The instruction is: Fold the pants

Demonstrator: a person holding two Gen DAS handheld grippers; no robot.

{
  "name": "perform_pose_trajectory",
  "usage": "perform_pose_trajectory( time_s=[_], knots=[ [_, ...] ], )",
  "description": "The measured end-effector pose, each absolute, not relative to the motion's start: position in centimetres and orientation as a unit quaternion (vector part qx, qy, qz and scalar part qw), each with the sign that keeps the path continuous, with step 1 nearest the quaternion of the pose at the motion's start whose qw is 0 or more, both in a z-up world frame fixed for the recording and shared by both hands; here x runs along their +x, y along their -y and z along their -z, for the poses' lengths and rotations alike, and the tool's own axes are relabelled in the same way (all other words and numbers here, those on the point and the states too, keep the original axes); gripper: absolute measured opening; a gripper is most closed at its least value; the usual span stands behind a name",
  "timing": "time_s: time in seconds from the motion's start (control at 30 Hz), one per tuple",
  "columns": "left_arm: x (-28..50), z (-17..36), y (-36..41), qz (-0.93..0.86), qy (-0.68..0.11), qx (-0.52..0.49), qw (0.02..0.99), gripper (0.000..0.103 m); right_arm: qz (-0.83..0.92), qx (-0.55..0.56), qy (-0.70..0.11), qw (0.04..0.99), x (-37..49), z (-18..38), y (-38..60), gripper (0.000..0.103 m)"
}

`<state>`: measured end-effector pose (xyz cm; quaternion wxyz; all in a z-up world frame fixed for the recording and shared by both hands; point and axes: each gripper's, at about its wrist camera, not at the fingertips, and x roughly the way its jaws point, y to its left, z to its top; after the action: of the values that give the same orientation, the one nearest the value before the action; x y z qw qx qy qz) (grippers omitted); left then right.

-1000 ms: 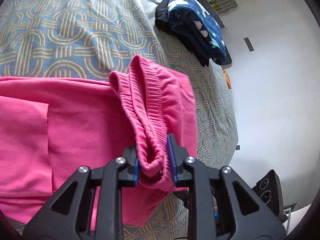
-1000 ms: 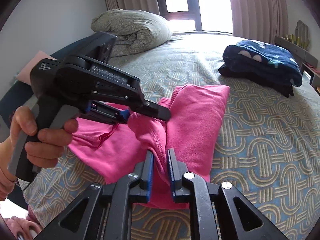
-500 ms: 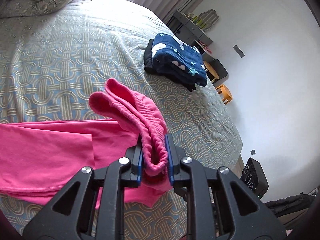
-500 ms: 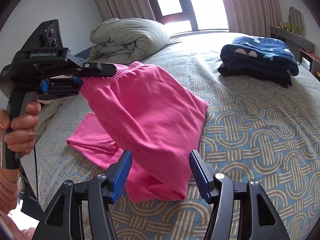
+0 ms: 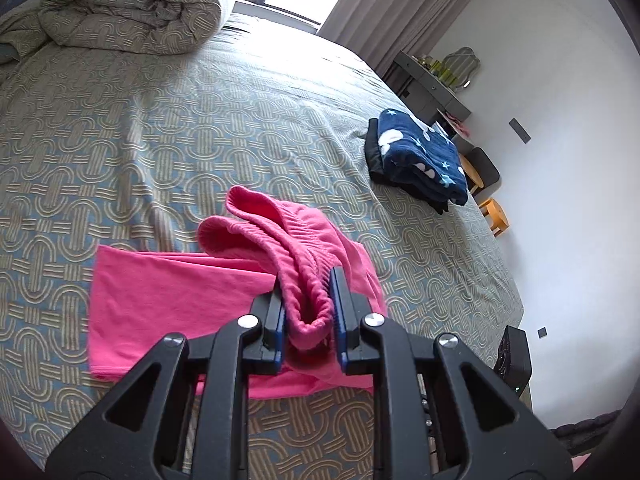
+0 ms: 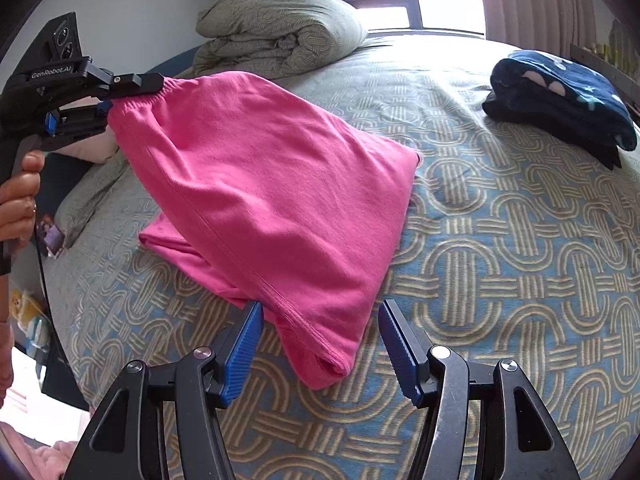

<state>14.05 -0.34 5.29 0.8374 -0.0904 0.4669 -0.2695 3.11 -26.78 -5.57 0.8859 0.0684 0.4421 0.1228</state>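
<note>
The pink pants [image 6: 280, 200] lie partly folded on the patterned bed [image 6: 520, 260]. My left gripper [image 5: 308, 312] is shut on the bunched elastic waistband [image 5: 304, 264] and holds it lifted above the bed; the cloth slopes from it down to the folded legs [image 5: 168, 300]. The left gripper also shows in the right wrist view [image 6: 120, 92], held by a hand, at the upper left. My right gripper [image 6: 320, 340] is open and empty, its blue pads either side of the pants' lower folded corner [image 6: 324, 360], not touching it.
A folded dark blue star-print garment [image 5: 420, 160] on a black one lies at the bed's right side [image 6: 560, 96]. A rolled duvet [image 5: 132, 4] sits at the head of the bed. A wall, desk and small stool [image 5: 496, 216] stand beyond the right edge.
My right gripper let go of the pants and opened wide. My left gripper lifted the waistband up and back, stretching the cloth off the bed.
</note>
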Motion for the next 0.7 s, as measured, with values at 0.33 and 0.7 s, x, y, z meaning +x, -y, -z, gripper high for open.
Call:
perform_pose_trajectory(
  time_s=[0.33,0.7],
  knots=[
    [15.4,1.5,-8.1,0.202,-0.506,-0.116,0.830,0.021,-0.140,0.048,-0.454,0.879,5.8,5.1,23.6,0.062],
    [14.0,6.8,-11.4,0.156,-0.525,-0.110,0.830,0.030,-0.151,0.032,-0.478,0.865,8.3,4.9,20.6,0.062]
  ],
)
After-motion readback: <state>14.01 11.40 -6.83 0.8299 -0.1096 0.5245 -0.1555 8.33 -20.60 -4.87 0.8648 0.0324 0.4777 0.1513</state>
